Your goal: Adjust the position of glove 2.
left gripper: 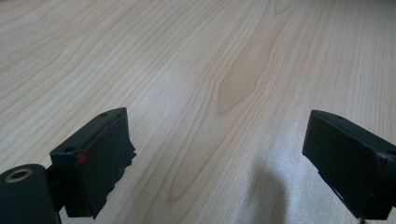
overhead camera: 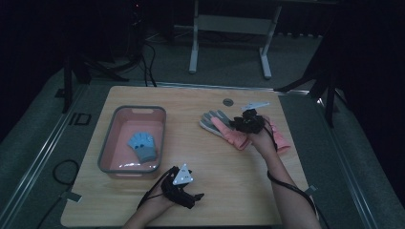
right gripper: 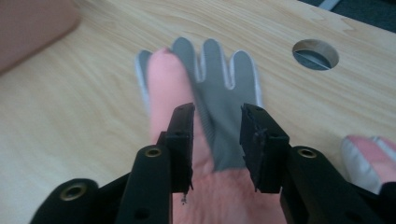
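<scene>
A: High view: a wooden worktop (overhead camera: 210,157) in a dim room. What is the right gripper (overhead camera: 247,121) doing?

B: It sits over a pink glove (overhead camera: 234,136) on the right half of the worktop. In the right gripper view its jaws stand part closed, with the pink glove (right gripper: 170,100) and a grey glove (right gripper: 219,93) between them. Whether the pads press the fabric, I cannot tell.

A: How do the gloves lie?

B: The pink one overlaps the grey one (overhead camera: 212,119). Another pink glove (overhead camera: 279,138) lies just right of the hand.

A: And the left gripper (overhead camera: 184,188)?

B: Near the front edge, jaws wide open over bare wood. Beside it a pink basin (overhead camera: 114,143) holds a blue glove (overhead camera: 142,145).
</scene>
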Demonstrator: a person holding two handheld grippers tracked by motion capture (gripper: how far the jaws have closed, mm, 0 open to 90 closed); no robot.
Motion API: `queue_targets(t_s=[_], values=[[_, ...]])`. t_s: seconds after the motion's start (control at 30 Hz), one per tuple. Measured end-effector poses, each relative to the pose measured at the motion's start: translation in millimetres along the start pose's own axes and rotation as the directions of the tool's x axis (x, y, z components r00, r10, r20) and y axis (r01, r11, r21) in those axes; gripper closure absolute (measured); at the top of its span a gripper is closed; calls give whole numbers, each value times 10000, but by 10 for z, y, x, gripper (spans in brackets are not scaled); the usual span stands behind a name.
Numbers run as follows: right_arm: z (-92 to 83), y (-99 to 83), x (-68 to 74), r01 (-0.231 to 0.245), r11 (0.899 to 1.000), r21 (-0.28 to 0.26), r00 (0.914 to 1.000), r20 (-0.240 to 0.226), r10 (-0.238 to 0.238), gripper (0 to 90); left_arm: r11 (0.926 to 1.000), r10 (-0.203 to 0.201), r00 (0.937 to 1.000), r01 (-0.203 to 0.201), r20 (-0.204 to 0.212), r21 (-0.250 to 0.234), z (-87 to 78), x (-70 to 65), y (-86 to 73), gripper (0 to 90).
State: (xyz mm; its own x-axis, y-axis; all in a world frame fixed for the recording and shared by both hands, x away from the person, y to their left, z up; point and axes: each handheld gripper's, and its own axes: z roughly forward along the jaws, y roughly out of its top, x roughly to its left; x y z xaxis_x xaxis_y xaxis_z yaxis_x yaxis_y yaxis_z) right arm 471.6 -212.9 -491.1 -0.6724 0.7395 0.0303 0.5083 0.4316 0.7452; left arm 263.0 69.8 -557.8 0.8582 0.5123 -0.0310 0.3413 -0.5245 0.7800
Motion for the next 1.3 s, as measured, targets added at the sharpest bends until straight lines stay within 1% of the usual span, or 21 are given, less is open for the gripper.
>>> queue_targets(t_s=[0.17,0.23,0.33,0.43,0.5,0.57,0.6,0.63,0.67,0.73,0.77,0.83,0.9,0.93,0.97,1.0,1.03,1.1,1.2,1.27,1.3], values=[[191,23,-65,183,9984,536,9997,174,-193,629,9999,-87,9999,88,86,-119,-9,11,-8,81],[259,9,-74,264,9966,776,9989,355,-292,627,10000,-51,9999,52,122,-74,-4,5,-10,81],[357,-43,-71,413,9925,1148,9982,384,-459,612,10000,-15,9999,16,102,-95,-6,1,-10,81],[396,-71,-71,523,9909,1238,9977,371,-573,613,9998,-68,9999,70,110,-167,-11,6,-10,81],[431,-78,-45,919,9846,1486,9944,378,-985,614,9999,-56,9999,58,89,-160,-10,4,-9,81],[437,-72,-44,991,9824,1584,9937,366,-1062,621,9999,-59,9999,61,102,-160,-8,1,-9,81],[443,-64,-45,993,9811,1663,9938,337,-1063,636,9999,-13,9999,15,122,-121,-2,-7,-10,81],[458,-62,-53,1014,9774,1858,9938,269,-1082,700,10000,5,9999,-3,136,-94,0,-10,-10,81],[463,-64,-61,1010,9765,1905,9941,195,-1066,730,9999,22,9999,-20,120,-100,3,-12,-11,81],[458,-65,-80,920,9773,1908,9953,125,-962,798,10000,28,9999,-27,136,-93,6,-12,-12,81],[458,-65,-80,920,9773,1908,9953,125,-962,798,10000,28,9999,-27,136,-93,6,-12,-12,81],[436,-65,-38,674,9815,1792,9962,424,-762,861,9999,14,9999,-13,130,-118,3,-6,-13,81],[393,-49,-18,76,9872,1592,9980,612,-175,873,9999,-27,9999,29,138,-150,1,-1,-14,81],[364,-41,-3,-290,9884,1492,9968,778,176,875,9999,-22,9999,24,128,-160,0,-1,-14,81],[364,-41,-3,-290,9884,1492,9968,778,176,875,9999,-22,9999,24,128,-160,0,-1,-14,81],[340,-36,17,-495,9879,1470,9951,918,362,877,9999,24,9999,-22,121,-152,0,-3,-11,81],[242,-27,123,-849,9883,1266,9888,1328,679,877,9999,26,9999,-24,120,-152,0,-5,-10,81],[138,-25,208,-1157,9888,946,9845,1430,1015,877,9999,26,9999,-24,120,-147,0,-7,-8,81],[-18,-4,344,-1448,9874,644,9775,1643,1326,877,9998,-34,9999,37,112,-201,-5,-5,-6,81],[-119,-9,425,-1845,9821,373,9703,1659,1760,877,9998,-26,10000,28,89,-197,-10,-2,-6,81],[-166,-18,470,-1944,9806,268,9664,1764,1867,877,9998,-21,10000,23,83,-207,-9,-4,-7,81]])
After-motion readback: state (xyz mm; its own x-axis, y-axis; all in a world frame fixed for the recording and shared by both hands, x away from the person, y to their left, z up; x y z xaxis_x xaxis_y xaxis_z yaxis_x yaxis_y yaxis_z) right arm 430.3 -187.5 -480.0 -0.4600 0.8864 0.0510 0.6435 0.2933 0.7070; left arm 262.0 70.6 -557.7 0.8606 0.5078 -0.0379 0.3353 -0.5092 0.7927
